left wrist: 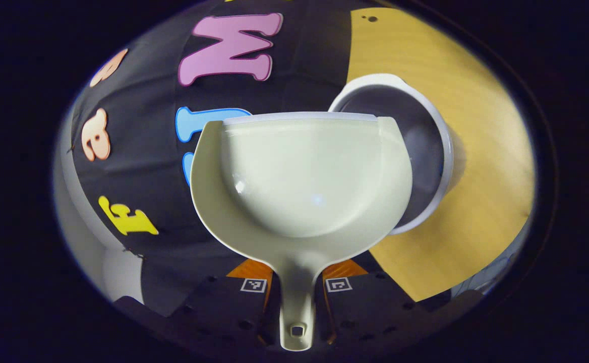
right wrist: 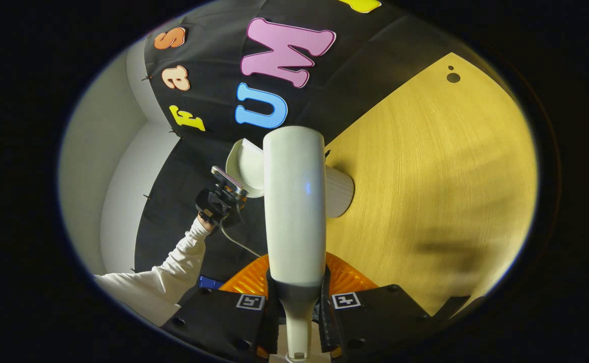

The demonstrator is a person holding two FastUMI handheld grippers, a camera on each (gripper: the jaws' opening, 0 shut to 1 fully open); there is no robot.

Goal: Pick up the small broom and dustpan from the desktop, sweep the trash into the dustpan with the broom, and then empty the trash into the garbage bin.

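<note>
While left gripper point(left wrist: 297, 302) pinches dustpan point(left wrist: 299, 176) handle over bin point(left wrist: 425, 151), we see right gripper point(right wrist: 297, 302) clamping broom point(right wrist: 294, 201) above desktop point(right wrist: 425, 176).

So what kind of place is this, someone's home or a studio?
Probably a staged recording booth, not a home: black cloth wall hung behind a bare wooden desktop, and a person's sleeve working handheld grippers that hold a dustpan and small broom near a garbage bin.
</note>
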